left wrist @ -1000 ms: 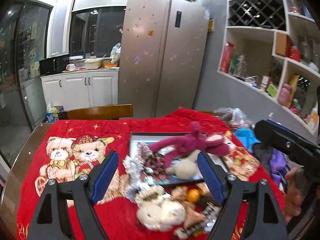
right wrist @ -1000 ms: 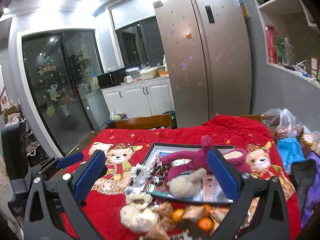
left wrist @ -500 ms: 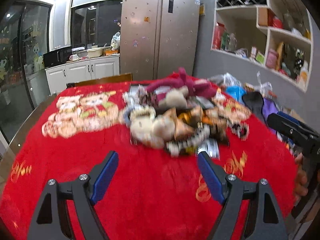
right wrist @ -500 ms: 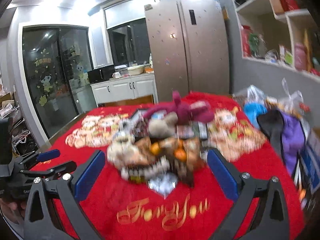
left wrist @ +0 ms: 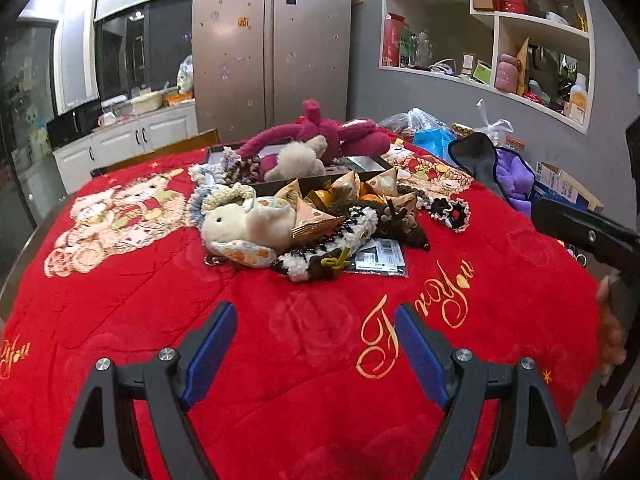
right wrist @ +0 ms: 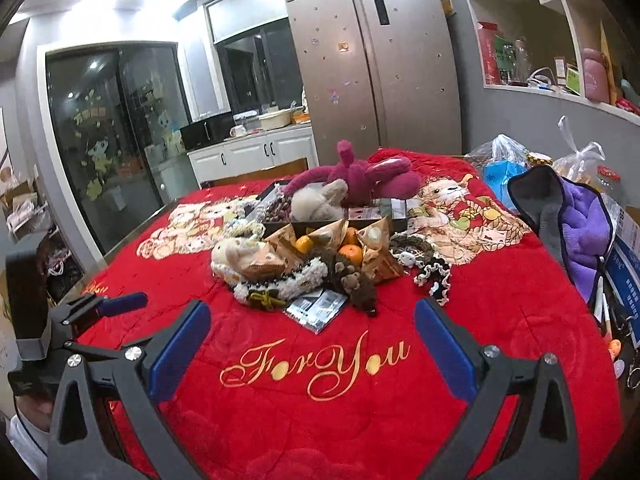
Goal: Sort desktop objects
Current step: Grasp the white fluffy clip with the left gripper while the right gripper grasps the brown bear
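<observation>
Desktop objects [left wrist: 304, 216] were heaped well ahead of the wide-spread, empty left gripper [left wrist: 316, 354] and right gripper [right wrist: 312, 340], where tangled pieces risked being dragged along.

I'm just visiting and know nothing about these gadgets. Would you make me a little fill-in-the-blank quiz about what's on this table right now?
1. The table is covered by a cloth whose colour is ____.
2. The gold writing on the cloth reads "For ____".
3. The long-limbed plush toy lying at the back of the pile is coloured ____.
4. The left gripper and right gripper both have nothing between their fingers, so their jaws are ____.

Missing words: red; You; magenta; open
</observation>
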{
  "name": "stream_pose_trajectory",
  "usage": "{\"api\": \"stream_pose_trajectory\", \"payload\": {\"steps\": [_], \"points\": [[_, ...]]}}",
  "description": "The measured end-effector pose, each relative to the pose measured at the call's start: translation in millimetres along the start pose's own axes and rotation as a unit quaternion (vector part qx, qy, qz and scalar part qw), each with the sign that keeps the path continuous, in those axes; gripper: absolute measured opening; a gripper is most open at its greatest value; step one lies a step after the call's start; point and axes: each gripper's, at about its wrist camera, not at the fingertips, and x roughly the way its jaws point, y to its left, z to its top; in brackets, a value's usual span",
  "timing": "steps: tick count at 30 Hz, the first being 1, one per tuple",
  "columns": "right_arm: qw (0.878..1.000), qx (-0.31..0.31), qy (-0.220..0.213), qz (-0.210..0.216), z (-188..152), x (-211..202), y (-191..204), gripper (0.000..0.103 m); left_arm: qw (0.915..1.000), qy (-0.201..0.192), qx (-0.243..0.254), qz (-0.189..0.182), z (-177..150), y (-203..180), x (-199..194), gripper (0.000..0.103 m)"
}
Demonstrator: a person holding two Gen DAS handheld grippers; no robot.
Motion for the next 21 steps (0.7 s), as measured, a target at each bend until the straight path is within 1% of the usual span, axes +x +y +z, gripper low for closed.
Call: {"api": "stream_pose_trajectory", "payload": {"steps": [4,9,12,16,18,21], "points": [[1.0,0.009,0.009,0.004,1.4,13.2,-8.6,0.103,0.9997,0.014,-0.011,-0.017,8.7,6.5,19.3,0.083],[1.0,-0.005,0.014,-0.006,2.7,35.7,-13.8,0.103,0.998,0.058,-0.005,-0.026,15.4,8.1,58.5,0.083],[0.999,-0.012,0.036,-0.008,6.0,55.4,-16.6,0.103,0.9968,0.073,-0.003,-0.031,19.0,6.6,78.2,0.083],[0.998,-0.026,0.055,0.003,9.9,80.5,-18.2,0.103,0.9955,0.087,-0.008,-0.037,24.7,7.6,98.4,0.083],[0.997,-0.029,0.067,0.008,11.7,94.8,-20.4,0.103,0.995,0.095,-0.004,-0.033,27.0,7.8,107.6,0.083],[0.996,-0.03,0.087,0.019,11.8,118.8,-24.0,0.103,0.9951,0.097,0.003,-0.016,28.9,9.2,117.7,0.083]]}}
